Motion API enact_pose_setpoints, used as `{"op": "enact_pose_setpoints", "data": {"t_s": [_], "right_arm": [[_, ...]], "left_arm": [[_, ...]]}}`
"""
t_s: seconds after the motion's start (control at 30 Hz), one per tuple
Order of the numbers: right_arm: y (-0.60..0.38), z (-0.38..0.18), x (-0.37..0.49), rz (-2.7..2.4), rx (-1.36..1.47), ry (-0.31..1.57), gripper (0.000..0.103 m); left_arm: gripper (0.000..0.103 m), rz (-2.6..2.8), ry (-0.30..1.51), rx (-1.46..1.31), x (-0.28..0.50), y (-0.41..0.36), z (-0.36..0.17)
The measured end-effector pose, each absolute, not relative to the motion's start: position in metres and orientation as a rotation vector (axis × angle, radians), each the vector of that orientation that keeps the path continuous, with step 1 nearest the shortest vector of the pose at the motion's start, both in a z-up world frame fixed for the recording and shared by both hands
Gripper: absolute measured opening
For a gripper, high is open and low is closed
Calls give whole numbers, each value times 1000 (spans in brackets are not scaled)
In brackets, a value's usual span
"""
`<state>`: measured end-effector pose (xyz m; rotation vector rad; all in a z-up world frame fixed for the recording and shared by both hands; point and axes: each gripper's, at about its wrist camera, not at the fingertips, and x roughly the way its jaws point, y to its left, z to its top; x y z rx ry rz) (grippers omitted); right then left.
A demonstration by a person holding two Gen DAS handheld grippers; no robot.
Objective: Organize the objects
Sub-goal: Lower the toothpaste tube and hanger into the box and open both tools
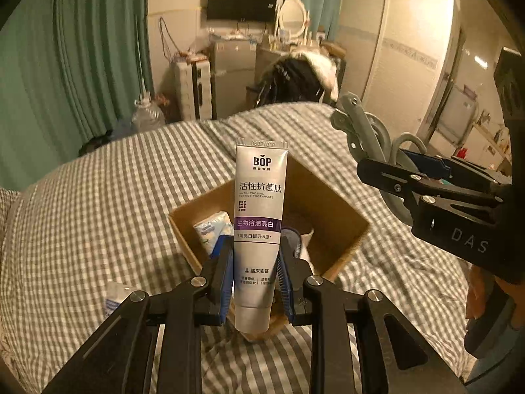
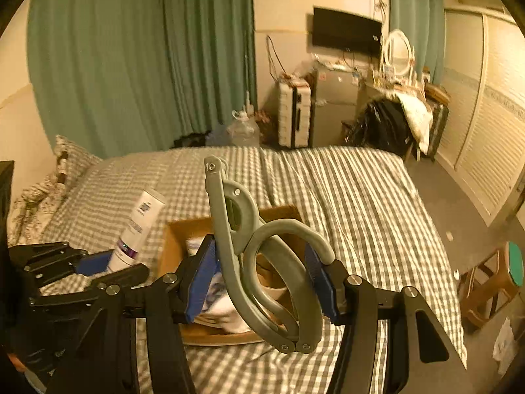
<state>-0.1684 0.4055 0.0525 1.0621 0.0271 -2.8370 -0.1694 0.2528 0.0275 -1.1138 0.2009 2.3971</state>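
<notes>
Toothpaste tube [image 1: 261,226]: silver-white, purple band, "BOP" printed near the crimped end; stands upright, crimp up and cap end down, above the box.

Grey plastic tool [image 2: 262,262]: two looped handles joined by rivets, a long hinged arm pointing up (possibly a folding hanger; the view does not settle it).

Cardboard box [image 1: 344,220]: open-topped, brown, resting on the checked bedcover. Inside it a blue-and-white packet [image 1: 213,229] leans at the left wall, other contents being partly hidden.

Left claw [image 1: 256,282]: matte black angular linkage arms, round silver screws, blue ribbed pads. Right claw [image 2: 262,279]: same build; "DAS" lettering on black body.
</notes>
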Motion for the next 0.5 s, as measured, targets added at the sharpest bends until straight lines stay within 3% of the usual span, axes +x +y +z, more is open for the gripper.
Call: {"op": "enact_pose_setpoints", "data": {"t_s": [0.5], "right_arm": [[433, -43, -231, -2802, 1263, -67, 55]], "left_arm": [[25, 2346, 257, -1267, -219, 288, -57]]}}
